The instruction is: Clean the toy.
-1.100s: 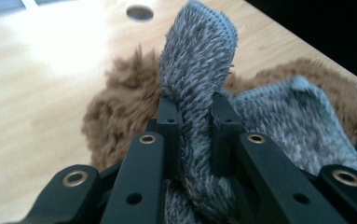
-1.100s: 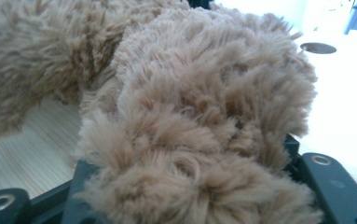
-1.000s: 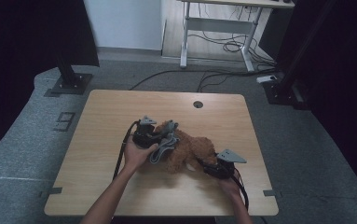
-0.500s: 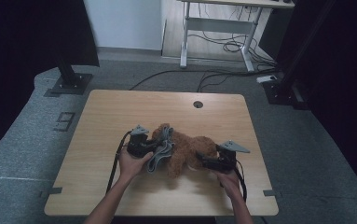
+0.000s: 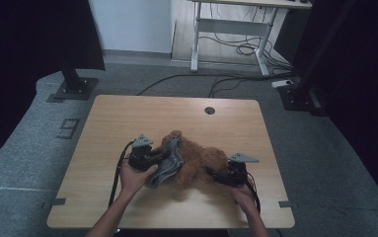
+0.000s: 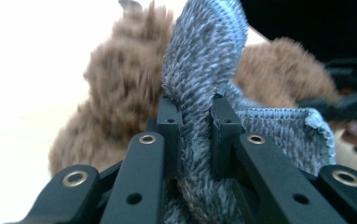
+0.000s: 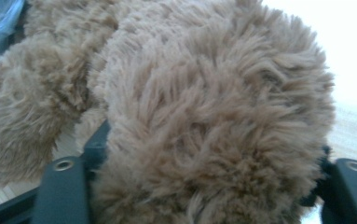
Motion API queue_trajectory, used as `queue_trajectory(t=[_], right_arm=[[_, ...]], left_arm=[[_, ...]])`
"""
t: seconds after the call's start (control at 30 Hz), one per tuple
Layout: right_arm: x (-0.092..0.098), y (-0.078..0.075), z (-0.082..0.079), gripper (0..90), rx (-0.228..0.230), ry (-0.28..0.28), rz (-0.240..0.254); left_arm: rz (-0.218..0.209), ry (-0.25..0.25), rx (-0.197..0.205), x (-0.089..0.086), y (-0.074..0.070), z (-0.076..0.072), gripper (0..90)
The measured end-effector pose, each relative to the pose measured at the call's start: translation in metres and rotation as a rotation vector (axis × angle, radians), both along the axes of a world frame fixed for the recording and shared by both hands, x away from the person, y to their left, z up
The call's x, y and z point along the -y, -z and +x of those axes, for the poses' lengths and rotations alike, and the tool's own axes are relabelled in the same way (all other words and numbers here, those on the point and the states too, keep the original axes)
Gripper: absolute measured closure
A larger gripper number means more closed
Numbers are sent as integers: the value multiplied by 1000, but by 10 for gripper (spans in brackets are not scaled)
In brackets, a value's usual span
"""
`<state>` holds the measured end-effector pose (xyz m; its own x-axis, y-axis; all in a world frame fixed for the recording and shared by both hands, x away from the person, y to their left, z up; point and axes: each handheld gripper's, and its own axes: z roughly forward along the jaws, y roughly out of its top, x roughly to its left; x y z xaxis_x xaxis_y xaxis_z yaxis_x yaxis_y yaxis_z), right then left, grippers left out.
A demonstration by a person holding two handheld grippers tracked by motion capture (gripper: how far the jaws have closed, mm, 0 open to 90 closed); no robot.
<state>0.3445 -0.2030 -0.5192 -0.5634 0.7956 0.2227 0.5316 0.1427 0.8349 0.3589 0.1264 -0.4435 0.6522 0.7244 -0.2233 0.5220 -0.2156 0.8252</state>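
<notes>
Two grippers work on a fuzzy brown teddy bear [image 5: 199, 160] lying in the middle of the wooden table [image 5: 127, 118]. On the left, the left gripper [image 5: 164, 157] pinches the bear's grey knitted cloth [image 6: 204, 70] tight. On the right, the right gripper [image 5: 211, 173] has been closing, and a fluffy bear part sits between its jaws.

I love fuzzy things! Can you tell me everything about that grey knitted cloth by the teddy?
The grey cloth looks soft and fuzzy on one side, with a knitted weave and a neat stitched edge on the other. It is bunched up and folded, not flat. One fold stands up, pinched in the left gripper, whose jaws press it from both sides. From above, the cloth lies against the left side of the brown teddy, near the front middle of the wooden table.
</notes>
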Motion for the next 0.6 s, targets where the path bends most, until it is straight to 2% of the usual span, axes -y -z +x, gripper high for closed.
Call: queue_trajectory(t=[0.1,0.17,0.27,0.3,0.33,0.37,0.4,0.43,0.47,0.53,0.6], right_arm=[[0,3,-6,336,61,-18,-12],[1,5,-11,341,96,-33,-25],[2,6,-15,342,140,-66,-55],[3,6,-16,342,154,-75,-64],[2,7,-17,342,168,-81,-70],[2,7,-17,342,184,-88,-75],[2,7,-17,341,191,-91,-76],[2,8,-16,341,192,-91,-74],[2,8,-15,340,194,-87,-74],[2,8,-12,337,199,-83,-79],[0,7,-9,331,207,-73,-89]], left_arm=[[2,0,47,9,-21,7,772],[4,-5,61,15,-31,15,769],[16,-10,47,26,-37,31,765],[36,-11,39,30,-36,36,765],[36,-11,39,30,-36,36,764],[64,-12,5,35,-28,44,764],[64,-14,-13,36,-23,46,765],[64,-14,-13,36,-23,46,766],[69,-16,-26,35,-13,45,769],[78,-6,-52,33,-4,43,772],[73,-16,-54,28,3,39,775]])
